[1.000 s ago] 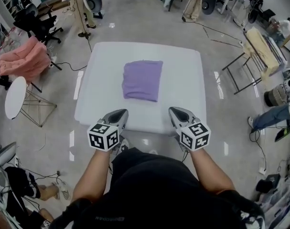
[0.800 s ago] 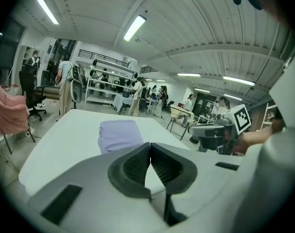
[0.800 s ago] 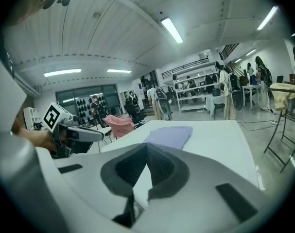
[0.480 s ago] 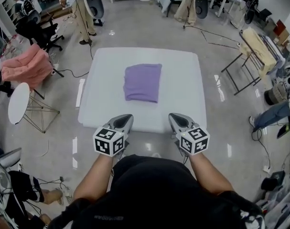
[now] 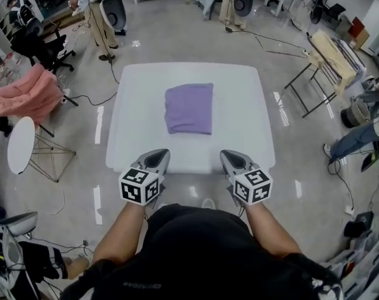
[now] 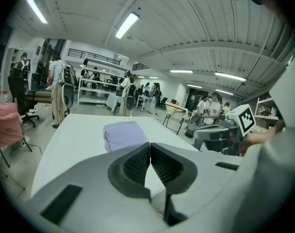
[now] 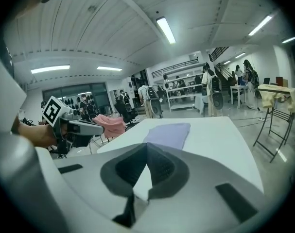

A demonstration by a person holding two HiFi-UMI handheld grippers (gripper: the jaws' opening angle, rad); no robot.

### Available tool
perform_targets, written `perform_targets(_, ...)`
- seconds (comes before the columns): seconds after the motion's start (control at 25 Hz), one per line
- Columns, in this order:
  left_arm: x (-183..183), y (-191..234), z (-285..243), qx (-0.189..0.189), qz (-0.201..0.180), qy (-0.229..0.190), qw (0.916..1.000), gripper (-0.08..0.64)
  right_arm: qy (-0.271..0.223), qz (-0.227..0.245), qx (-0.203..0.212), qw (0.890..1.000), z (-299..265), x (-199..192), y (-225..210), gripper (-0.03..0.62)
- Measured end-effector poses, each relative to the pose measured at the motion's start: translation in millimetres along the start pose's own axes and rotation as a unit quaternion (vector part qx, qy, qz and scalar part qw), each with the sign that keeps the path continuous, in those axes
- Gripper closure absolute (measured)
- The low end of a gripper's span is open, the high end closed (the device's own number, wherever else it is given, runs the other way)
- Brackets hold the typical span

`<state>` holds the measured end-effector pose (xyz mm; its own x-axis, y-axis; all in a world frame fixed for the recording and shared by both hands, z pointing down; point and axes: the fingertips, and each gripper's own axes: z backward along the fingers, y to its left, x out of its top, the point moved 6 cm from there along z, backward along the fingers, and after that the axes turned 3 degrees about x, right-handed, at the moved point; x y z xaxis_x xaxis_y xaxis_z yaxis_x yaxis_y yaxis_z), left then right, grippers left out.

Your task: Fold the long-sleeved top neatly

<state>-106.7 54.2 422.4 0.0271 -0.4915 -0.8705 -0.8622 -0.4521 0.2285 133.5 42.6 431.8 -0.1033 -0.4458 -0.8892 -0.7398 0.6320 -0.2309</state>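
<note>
Jaws together, nothing between them on left hand-held gripper (image 6: 150,144). Same on right hand-held gripper (image 7: 147,147): closed, empty. Both held side by side, apart from each other, at near edge of white surface (image 5: 239,105). Purple top (image 5: 189,108) folded into compact rectangle, lying flat ahead of both, roughly centred between them, well clear of either tip.

Top (image 5: 189,109) lies central on table (image 5: 245,142); left hand-held gripper (image 5: 158,155), right hand-held gripper (image 5: 229,155) at its near edge.
</note>
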Motion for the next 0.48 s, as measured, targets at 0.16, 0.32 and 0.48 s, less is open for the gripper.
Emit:
perform_targets(0.16, 1, 10, 5, -0.003, 0.002, 0.005, 1.0, 0.554, 0.007, -0.007, -0.008, 1.0, -5, -3, 5, 0.589)
perform_targets(0.32, 5, 18, 8, -0.004, 0.002, 0.003, 1.0, 0.554, 0.004, -0.006, -0.011, 1.0, -10, 4, 11, 0.589)
perform_targets(0.48, 5, 17, 11, -0.011, -0.004, 0.003, 0.9999, 0.554, 0.0, -0.006, -0.016, 1.0, -9, 9, 13, 0.589)
